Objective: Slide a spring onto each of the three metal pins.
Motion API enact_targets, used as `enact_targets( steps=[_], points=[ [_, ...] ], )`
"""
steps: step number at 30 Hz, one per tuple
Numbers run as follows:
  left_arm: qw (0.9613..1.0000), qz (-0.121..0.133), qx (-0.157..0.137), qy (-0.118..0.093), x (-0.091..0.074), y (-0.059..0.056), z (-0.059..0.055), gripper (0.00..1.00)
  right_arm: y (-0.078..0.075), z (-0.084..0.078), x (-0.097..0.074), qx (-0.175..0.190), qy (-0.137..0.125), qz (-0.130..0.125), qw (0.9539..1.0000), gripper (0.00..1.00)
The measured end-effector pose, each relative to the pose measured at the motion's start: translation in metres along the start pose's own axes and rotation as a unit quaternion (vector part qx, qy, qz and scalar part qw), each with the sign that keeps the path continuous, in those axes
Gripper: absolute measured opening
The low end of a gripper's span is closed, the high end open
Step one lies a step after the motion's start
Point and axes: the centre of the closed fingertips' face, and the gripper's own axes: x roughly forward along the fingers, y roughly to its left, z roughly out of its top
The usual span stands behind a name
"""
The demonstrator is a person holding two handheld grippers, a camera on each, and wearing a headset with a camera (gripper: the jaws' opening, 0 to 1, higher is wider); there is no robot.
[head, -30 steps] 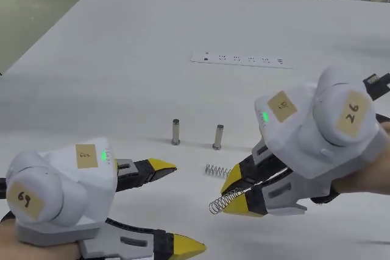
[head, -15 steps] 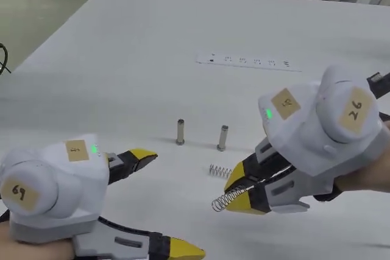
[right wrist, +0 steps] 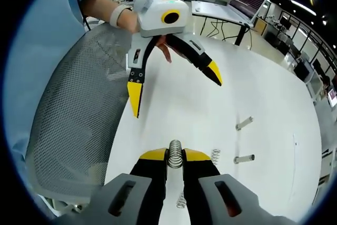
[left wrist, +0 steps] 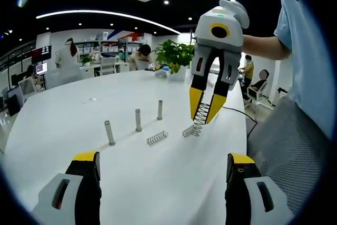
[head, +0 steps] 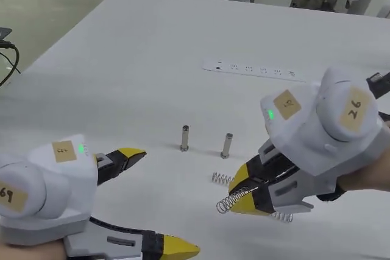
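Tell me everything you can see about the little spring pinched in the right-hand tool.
The spring is a thin coil of bright, silvery wire, metal by the look of it, long and narrow with evenly spaced turns. The right gripper is shut on it, its yellow-tipped jaws pinching the coil partway along, so one end sticks out past the tips. It slants down toward the white table; whether its free end touches the top, I cannot tell. Nothing else touches it.

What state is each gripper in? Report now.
Left gripper: open, empty.
Right gripper: shut on a spring.
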Motion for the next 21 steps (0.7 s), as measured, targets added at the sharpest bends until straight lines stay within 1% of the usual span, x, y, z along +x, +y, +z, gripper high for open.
enact_targets(
  steps=[2,5,11,13,15,17,18,21],
  points=[
    [1.0000,0.006,-0.002,-0.007,-0.001,0.003,0.002,0.98,-0.006,0.001,-0.001,-0.003,0.006,0.001,1.0000,0.08],
    [0.9998,0.014,-0.007,-0.012,-0.004,0.009,0.003,0.98,-0.016,0.003,-0.002,-0.006,0.013,0.002,0.9999,0.08],
    [0.9996,0.026,-0.009,-0.011,-0.009,0.019,0.004,0.98,-0.040,0.012,-0.004,-0.021,0.026,0.002,0.9995,0.08],
    [0.9995,0.030,-0.008,-0.008,-0.011,0.023,0.003,0.97,-0.049,0.015,-0.005,-0.025,0.030,0.002,0.9992,0.08],
    [0.9995,0.032,0.000,-0.005,-0.012,0.026,0.003,0.96,-0.058,0.018,-0.006,-0.030,0.031,-0.001,0.9991,0.08],
    [0.9994,0.033,0.001,-0.002,-0.014,0.029,0.002,0.97,-0.068,0.022,-0.007,-0.034,0.035,-0.001,0.9988,0.08],
    [0.9992,0.040,0.002,-0.002,-0.016,0.034,0.003,0.97,-0.074,0.023,-0.007,-0.039,0.039,-0.003,0.9985,0.08],
    [0.9988,0.049,0.001,-0.003,-0.020,0.042,0.004,0.97,-0.088,0.024,-0.007,-0.048,0.049,-0.005,0.9976,0.08]
  ],
)
